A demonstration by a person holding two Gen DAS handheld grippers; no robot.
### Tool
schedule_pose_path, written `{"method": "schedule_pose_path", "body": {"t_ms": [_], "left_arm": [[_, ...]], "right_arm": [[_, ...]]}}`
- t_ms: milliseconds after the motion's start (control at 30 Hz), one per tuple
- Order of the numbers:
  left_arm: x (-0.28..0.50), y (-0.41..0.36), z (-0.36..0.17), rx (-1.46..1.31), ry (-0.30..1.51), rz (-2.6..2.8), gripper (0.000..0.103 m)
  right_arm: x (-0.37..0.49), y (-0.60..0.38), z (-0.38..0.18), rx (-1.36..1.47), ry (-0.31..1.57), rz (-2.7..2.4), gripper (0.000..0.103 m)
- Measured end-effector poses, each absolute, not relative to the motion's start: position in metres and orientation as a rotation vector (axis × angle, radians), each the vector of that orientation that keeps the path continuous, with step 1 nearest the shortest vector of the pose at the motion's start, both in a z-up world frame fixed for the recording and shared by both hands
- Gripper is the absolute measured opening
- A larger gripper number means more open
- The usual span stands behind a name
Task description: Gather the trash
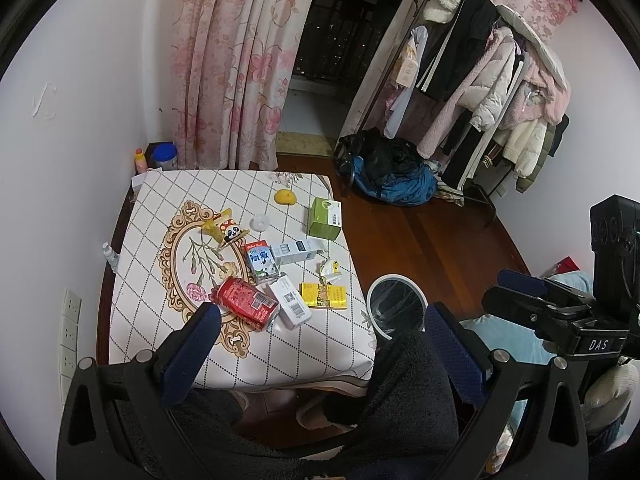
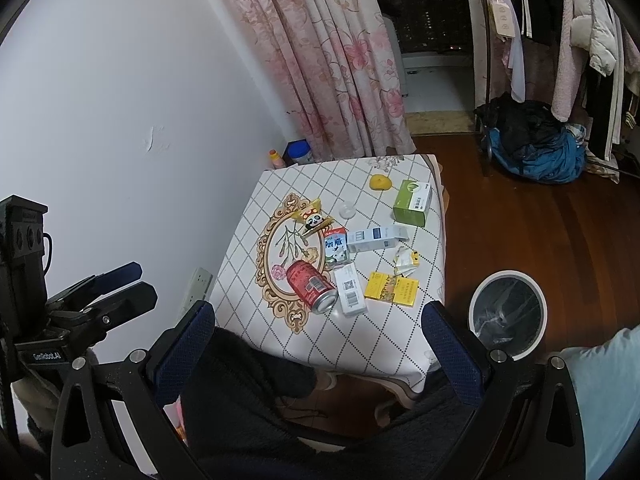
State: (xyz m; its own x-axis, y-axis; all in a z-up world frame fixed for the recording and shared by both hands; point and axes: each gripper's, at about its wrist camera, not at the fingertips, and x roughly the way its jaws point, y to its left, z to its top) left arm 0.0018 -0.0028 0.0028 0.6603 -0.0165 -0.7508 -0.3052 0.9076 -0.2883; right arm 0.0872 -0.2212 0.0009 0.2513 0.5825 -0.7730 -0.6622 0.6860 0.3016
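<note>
Ahead of both sets of jaws, nothing is gripped: the left gripper (image 1: pixel 320 316) hangs with its jaws spread wide and empty, and the right gripper (image 2: pixel 318 314) matches it, jaws spread, holding nothing. Both hover short of the surface (image 1: pixel 192 208), above the person's dark-clad lap.

Left to right across the litter. By the left gripper's left fingertip lies the red can (image 1: pixel 245 300), on its side, the nearest piece. Past it sit the panda wrapper (image 1: pixel 224 229), the milk carton (image 1: pixel 261 261), a white box (image 1: pixel 289 298) touching the can, the long white box (image 1: pixel 294 251), the yellow pack (image 1: pixel 323 295), a crumpled scrap (image 1: pixel 330 270), and farther off the green box (image 1: pixel 325 218) and an orange peel (image 1: pixel 285 197). Right of the surface, on the floor, stands the bin (image 2: pixel 508 314), just off the right gripper's right fingertip.

For a clean start, I'd take the can first: close across its round body, not end to end, since it looks ready to roll and nudge the white box beside it. Flat pieces like the yellow pack likely need an edge approach.

Hard to read: the near edge of the surface is masked by the lap and the jaws, the bin's bottom is lost in dark liner, and a small clear thing (image 1: pixel 260 224) beyond the carton is too faint to name.
</note>
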Motion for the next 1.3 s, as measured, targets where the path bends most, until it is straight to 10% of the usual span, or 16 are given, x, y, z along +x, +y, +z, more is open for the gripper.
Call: {"method": "schedule_pose_path", "body": {"t_ms": [1300], "left_arm": [[-0.003,0.012,0.000,-0.427,0.831,0.185,0.103]], "right_arm": [[0.087,-0.207,-0.006,-0.104,1.011,0.880,0.103]]}}
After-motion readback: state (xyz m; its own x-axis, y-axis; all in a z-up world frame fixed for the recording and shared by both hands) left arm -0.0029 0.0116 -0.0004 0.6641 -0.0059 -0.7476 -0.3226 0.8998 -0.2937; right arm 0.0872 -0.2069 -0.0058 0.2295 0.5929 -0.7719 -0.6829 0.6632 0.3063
